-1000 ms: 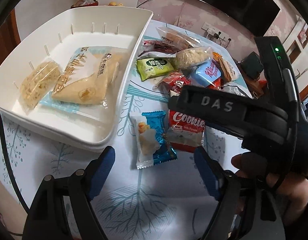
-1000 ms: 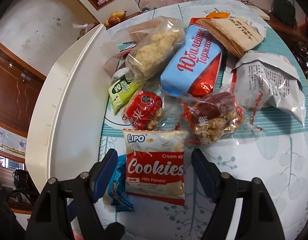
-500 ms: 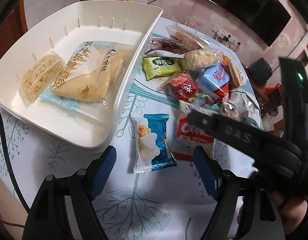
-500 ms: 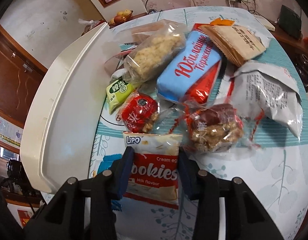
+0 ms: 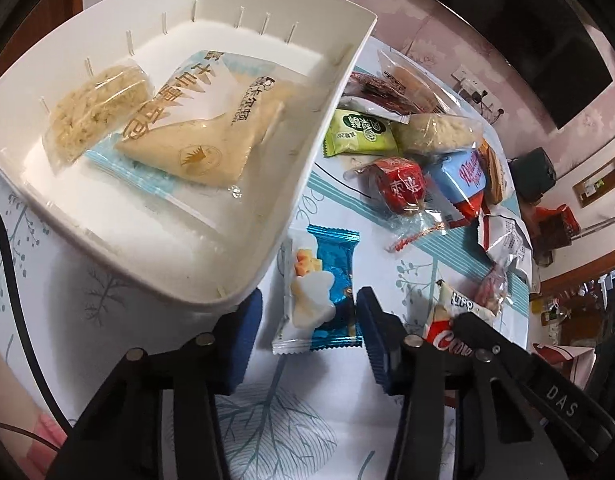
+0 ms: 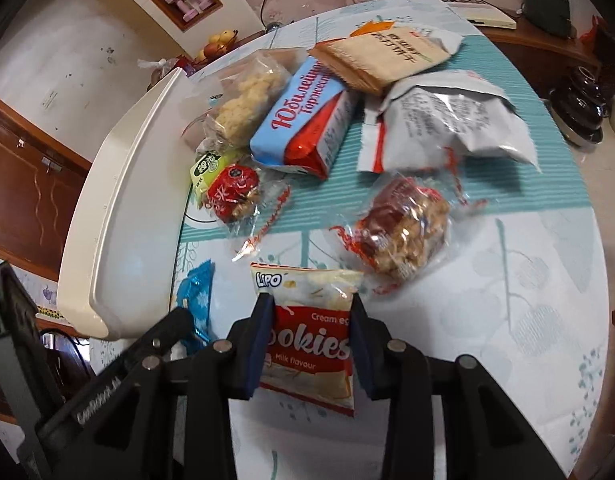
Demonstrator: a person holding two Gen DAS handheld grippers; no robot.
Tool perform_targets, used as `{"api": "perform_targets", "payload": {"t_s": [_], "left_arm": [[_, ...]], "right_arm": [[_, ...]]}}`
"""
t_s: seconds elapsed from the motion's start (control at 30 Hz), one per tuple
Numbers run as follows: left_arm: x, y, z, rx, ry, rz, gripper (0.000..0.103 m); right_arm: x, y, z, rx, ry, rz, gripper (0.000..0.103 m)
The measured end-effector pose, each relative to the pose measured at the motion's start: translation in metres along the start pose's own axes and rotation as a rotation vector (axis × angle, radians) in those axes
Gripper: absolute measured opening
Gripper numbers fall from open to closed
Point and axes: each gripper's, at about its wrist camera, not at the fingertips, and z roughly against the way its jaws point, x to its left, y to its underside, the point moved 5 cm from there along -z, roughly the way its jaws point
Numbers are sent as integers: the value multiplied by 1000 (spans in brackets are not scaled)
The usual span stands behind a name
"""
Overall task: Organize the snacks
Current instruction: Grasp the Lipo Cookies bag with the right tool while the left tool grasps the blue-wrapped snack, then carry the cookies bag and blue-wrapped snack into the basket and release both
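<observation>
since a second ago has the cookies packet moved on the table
Yes: the cookies packet has slid away from the red nut snack, pinched by the closing right gripper.

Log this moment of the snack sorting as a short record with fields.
left gripper: closing around the blue snack packet, which lies on the table
right gripper: closing, pads pressing the cookie packet
white bin: holds two packets
loose pile: green packet, blue biscuit pack, other snacks
</observation>
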Motion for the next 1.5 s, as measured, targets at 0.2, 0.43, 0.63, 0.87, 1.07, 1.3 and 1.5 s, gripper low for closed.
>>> {"api": "perform_targets", "payload": {"t_s": [0.2, 0.43, 0.63, 0.87, 1.07, 1.3, 1.5], "left_arm": [[-5, 3, -2, 46, 2, -43, 35], [-10, 11, 0, 111, 11, -98, 29], [-8, 20, 8, 171, 0, -156, 25], [-19, 23, 41, 172, 103, -239, 25], [-38, 16, 82, 88, 198, -354, 25], [-54, 1, 147, -119, 335, -507, 25], [-40, -19, 195, -275, 406, -554, 25]], "right_arm": [[-6, 6, 14, -28, 22, -13, 37], [-12, 16, 30, -47, 38, -41, 36], [-9, 24, 45, -78, 39, -57, 36], [0, 29, 67, -136, 38, -59, 36], [11, 34, 89, -206, 35, -68, 36], [35, 38, 111, -318, 12, -54, 36], [72, 38, 120, -421, -24, 23, 36]]}}
